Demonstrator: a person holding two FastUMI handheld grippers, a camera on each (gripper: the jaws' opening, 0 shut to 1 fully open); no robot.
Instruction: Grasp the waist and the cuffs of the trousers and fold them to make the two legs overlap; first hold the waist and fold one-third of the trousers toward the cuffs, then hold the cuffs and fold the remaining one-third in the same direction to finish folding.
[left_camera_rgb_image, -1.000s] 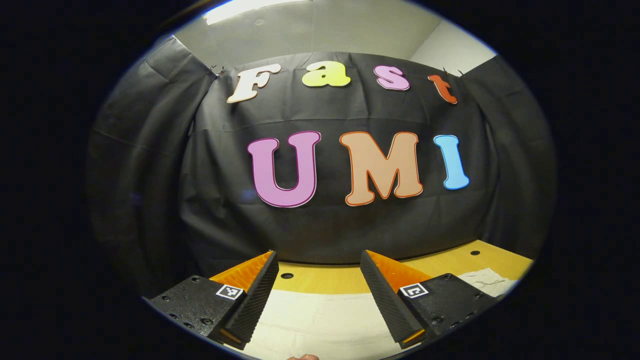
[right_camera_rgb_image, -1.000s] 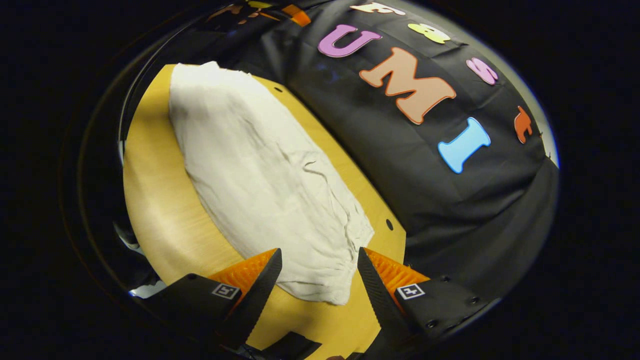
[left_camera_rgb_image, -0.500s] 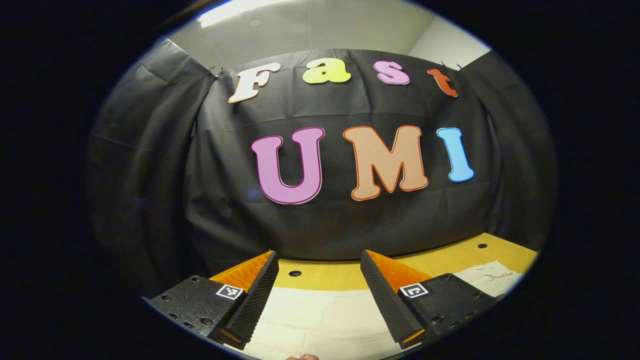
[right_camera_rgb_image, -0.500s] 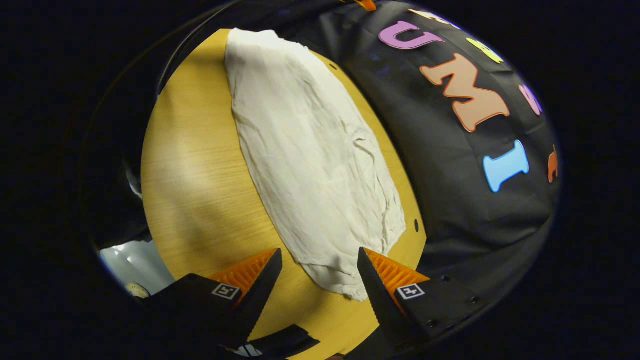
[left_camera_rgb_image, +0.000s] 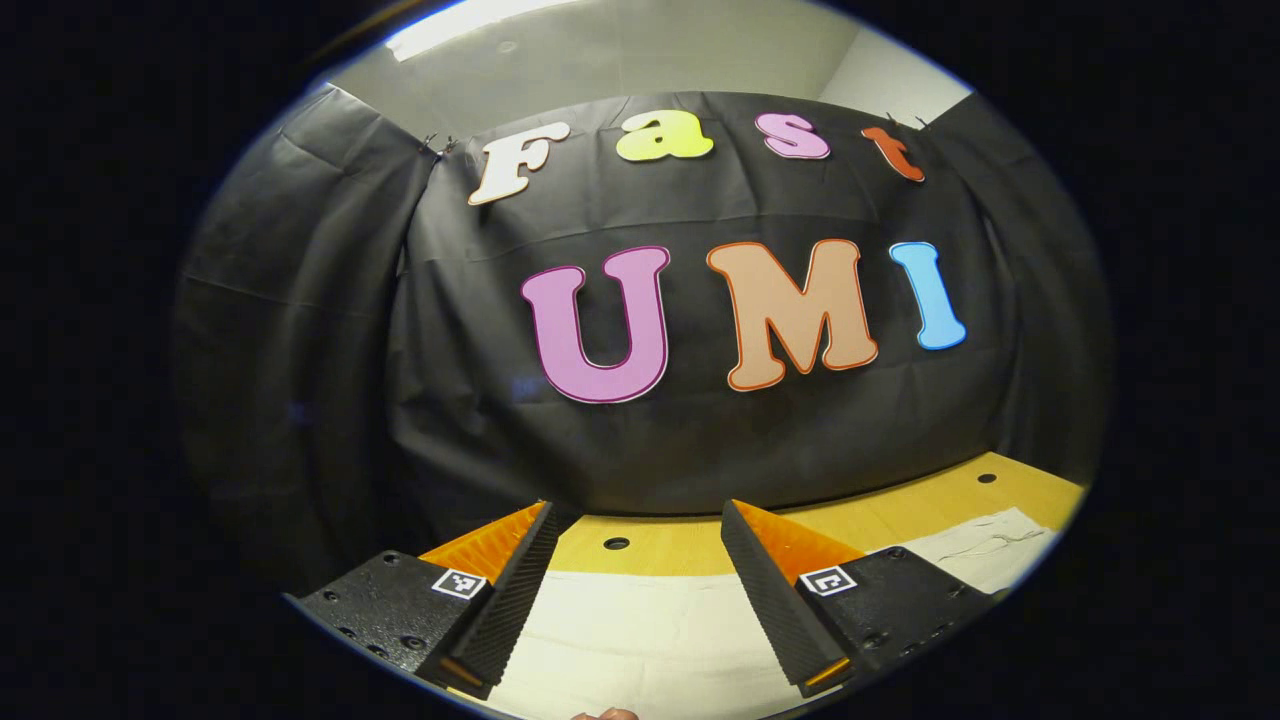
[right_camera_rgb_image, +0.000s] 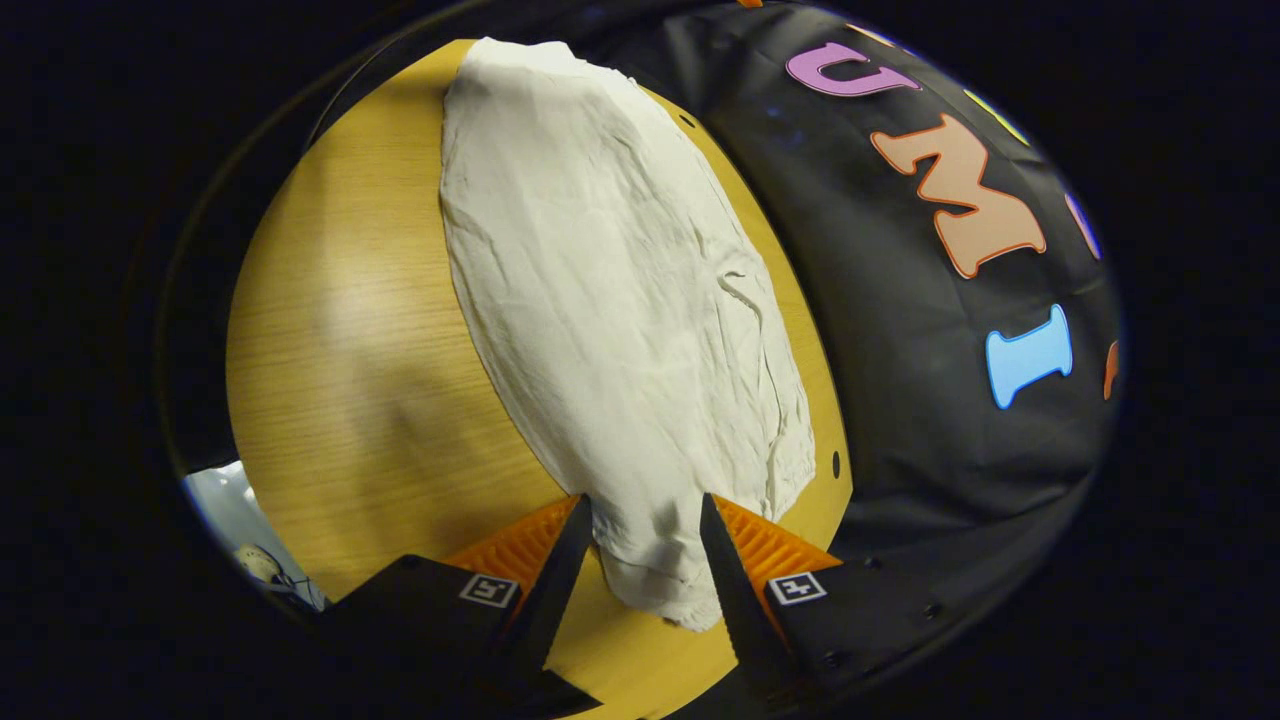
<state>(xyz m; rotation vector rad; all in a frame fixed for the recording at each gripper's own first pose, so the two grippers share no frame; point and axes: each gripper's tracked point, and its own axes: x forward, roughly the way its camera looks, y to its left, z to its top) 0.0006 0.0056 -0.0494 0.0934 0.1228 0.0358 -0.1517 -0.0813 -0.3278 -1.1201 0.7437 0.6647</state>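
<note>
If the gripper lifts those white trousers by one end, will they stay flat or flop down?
Probably flop: the trousers lie limp and wrinkled on the table. They look thin, so likely light. The right gripper has fabric between its fingers; the rest would likely drag behind.

1. This is a recording booth set up inside a plain room, not a lived-in home: black cloth (left_camera_rgb_image: 480, 400) hangs as a backdrop on the far side and wraps round the sides of the work area.
2. The cloth is pinned up with small clips (left_camera_rgb_image: 433, 141) along its top edge, and its creases and folds are plain to see.
3. Above the cloth show a bare pale wall (left_camera_rgb_image: 650, 50) and a ceiling light strip (left_camera_rgb_image: 470, 15), as in an office or a lab room.
4. The work surface is a light wooden table (right_camera_rgb_image: 340, 330) with small round holes (left_camera_rgb_image: 616, 543) drilled near its far edge.
</note>
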